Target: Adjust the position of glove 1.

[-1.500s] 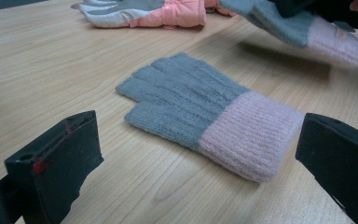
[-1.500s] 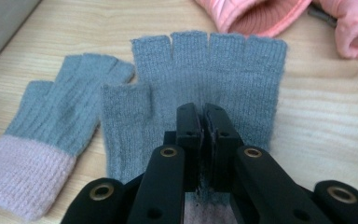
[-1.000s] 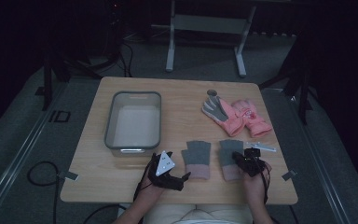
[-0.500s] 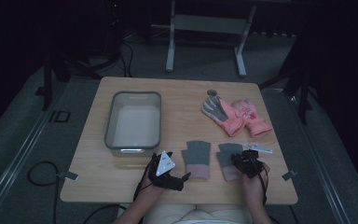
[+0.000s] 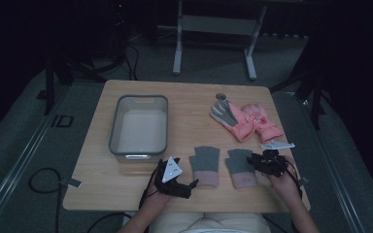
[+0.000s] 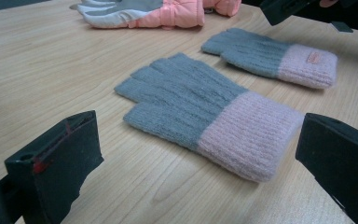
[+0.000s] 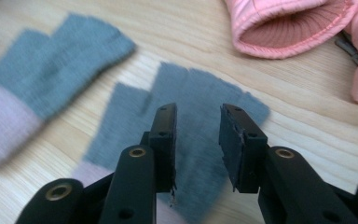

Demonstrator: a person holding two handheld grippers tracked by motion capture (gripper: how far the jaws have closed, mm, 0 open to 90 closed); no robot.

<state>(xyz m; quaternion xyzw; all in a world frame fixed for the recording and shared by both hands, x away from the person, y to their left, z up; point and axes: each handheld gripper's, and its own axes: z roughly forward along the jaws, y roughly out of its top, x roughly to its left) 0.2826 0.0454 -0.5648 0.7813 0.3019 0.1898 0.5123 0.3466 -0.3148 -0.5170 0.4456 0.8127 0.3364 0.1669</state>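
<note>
Two grey fingerless gloves with pink cuffs lie flat side by side near the table's front edge: the left glove (image 5: 205, 165) (image 6: 205, 116) (image 7: 51, 79) and the right glove (image 5: 240, 167) (image 6: 270, 58) (image 7: 200, 140). My left gripper (image 5: 187, 187) (image 6: 198, 128) rests low beside the left glove's cuff, its jaws wide open and empty. My right gripper (image 5: 255, 160) (image 7: 196, 116) hovers over the right glove's grey finger end. Its jaws have just been opening and stand slightly apart with nothing gripped between them.
A grey bin (image 5: 116, 126) with nothing in it stands at the left of the table. A pair of pink padded gloves (image 5: 245, 119) (image 6: 168, 9) (image 7: 284, 28) lies at the back right, with a small white flat piece (image 5: 278, 145) nearby.
My right gripper has shifted a little to the right over the right glove and its jaws have parted. The left gripper and both grey gloves have stayed put.
</note>
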